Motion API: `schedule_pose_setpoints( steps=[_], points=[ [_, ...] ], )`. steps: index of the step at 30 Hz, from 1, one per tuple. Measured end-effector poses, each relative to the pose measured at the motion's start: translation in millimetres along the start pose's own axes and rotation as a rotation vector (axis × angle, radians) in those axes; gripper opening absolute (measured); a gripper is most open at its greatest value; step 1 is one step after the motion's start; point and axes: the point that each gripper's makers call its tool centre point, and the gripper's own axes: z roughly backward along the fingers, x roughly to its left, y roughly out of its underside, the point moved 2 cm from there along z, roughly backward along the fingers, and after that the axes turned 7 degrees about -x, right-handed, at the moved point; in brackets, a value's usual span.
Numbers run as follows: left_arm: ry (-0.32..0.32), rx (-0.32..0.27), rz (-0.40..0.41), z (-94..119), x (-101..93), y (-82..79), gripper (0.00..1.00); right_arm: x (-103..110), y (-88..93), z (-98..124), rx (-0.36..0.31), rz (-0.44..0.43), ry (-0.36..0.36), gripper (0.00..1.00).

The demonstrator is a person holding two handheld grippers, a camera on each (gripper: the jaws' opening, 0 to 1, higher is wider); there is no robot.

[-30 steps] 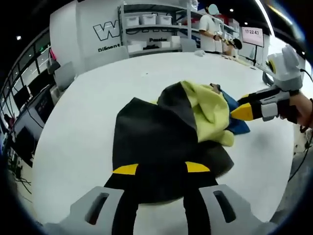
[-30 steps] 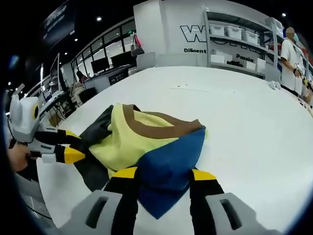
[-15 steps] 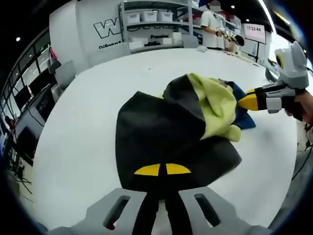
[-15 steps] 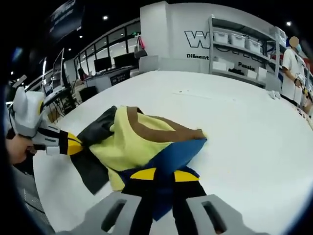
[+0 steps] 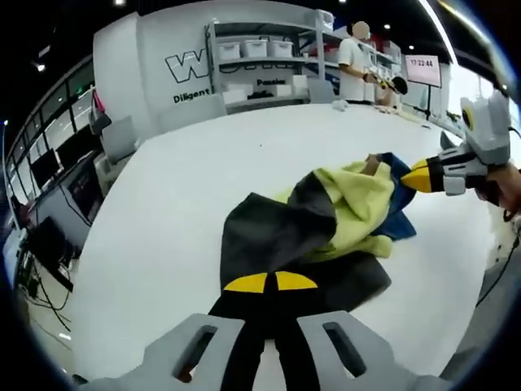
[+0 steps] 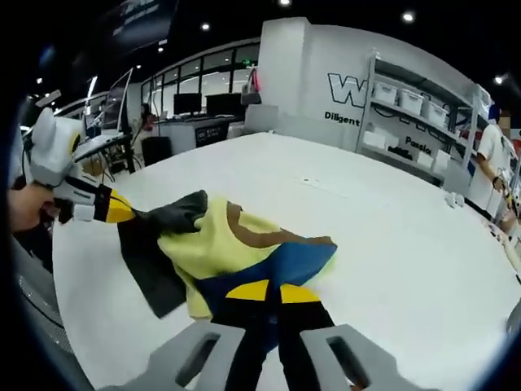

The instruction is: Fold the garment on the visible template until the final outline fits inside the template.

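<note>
Lifted since earlier, the garment (image 5: pixel 326 220) stretches lengthwise between left claw (image 5: pixel 270 283) and right claw (image 6: pixel 273 291), each pinching an end.

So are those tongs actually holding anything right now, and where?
Yes, both hold the garment. The left tongs are shut on its dark grey edge, and the right tongs are shut on its blue part.

White wall (image 5: pixel 155 49), storage shelves (image 5: pixel 260 61)

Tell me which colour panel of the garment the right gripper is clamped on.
The blue panel: the right gripper is shut on its near edge, beside the yellow panel. The left gripper holds the black panel.
</note>
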Motion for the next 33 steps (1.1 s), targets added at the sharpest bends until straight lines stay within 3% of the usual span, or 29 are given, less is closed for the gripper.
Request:
schedule_pose_setpoints(
  steps=[8, 13, 17, 25, 27, 33],
  points=[
    [-0.069, -0.07, -0.029, 20.5, 25.4, -32.8, 0.01, -7.0, -24.3, 12.9, -0.039, 0.071, 0.022, 0.0],
    [-0.104, -0.105, -0.035, 33.1, 38.5, -49.2, 0.01, -12.3, -40.4, 23.3, -0.067, 0.052, 0.037, 0.0],
    [-0.125, -0.123, -0.044, 41.3, 46.9, -58.2, 0.01, -12.7, -48.0, 28.8, -0.083, -0.01, 0.037, 0.0],
    [-0.136, -0.144, -0.045, 50.3, 52.7, -68.3, 0.01, -13.2, -62.3, 38.6, -0.092, -0.001, 0.036, 0.0],
    [-0.137, -0.173, -0.033, 58.4, 57.5, -82.5, 0.01, -16.5, -83.1, 48.8, -0.101, 0.043, 0.035, 0.0],
    [-0.14, -0.211, -0.037, 69.7, 63.3, -102.1, 0.01, -18.4, -97.5, 56.7, -0.127, 0.051, 0.036, 0.0]
  ],
)
